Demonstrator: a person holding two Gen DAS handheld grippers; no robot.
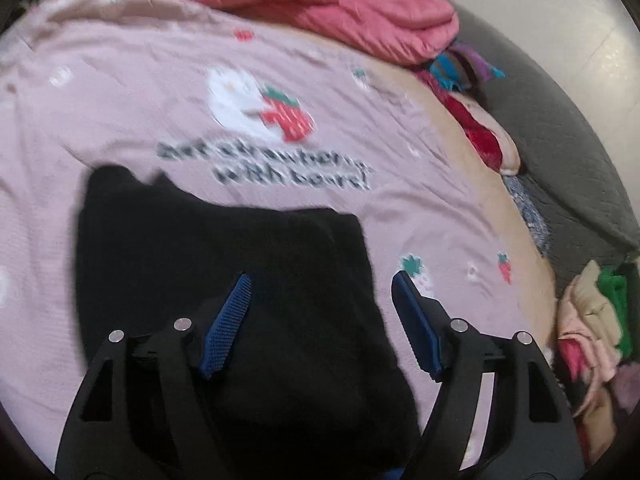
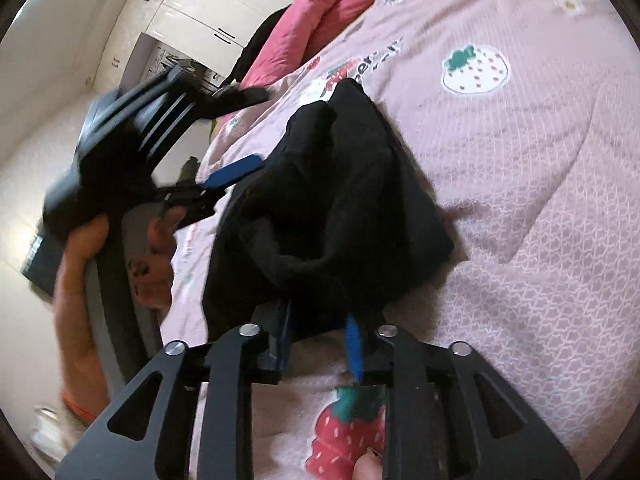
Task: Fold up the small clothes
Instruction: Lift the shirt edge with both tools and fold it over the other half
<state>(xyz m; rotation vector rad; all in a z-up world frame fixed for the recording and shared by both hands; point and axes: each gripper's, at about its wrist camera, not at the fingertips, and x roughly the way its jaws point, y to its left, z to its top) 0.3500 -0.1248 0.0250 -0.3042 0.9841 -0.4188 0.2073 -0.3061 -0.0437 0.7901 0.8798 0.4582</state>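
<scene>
Pink bedding printed with strawberries (image 1: 132, 92) covers the bed where a black garment (image 1: 224, 280) lies crumpled. Left hand-held gripper (image 1: 320, 312) points steeply down over it, blue pads (image 1: 228, 324) spread apart, released. Right hand-held gripper (image 2: 320, 344) reaches low; cloth lies between its partly spread fingers, grip unclear. Farther off, a pink quilt (image 1: 360, 12) and mixed clothes (image 1: 596, 320).

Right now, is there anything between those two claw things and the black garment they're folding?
Nothing visible. The left gripper stands open right above the black garment, which lies on the pink bedspread. The right gripper has the garment's near edge between its fingers; whether they press on it is unclear.
</scene>
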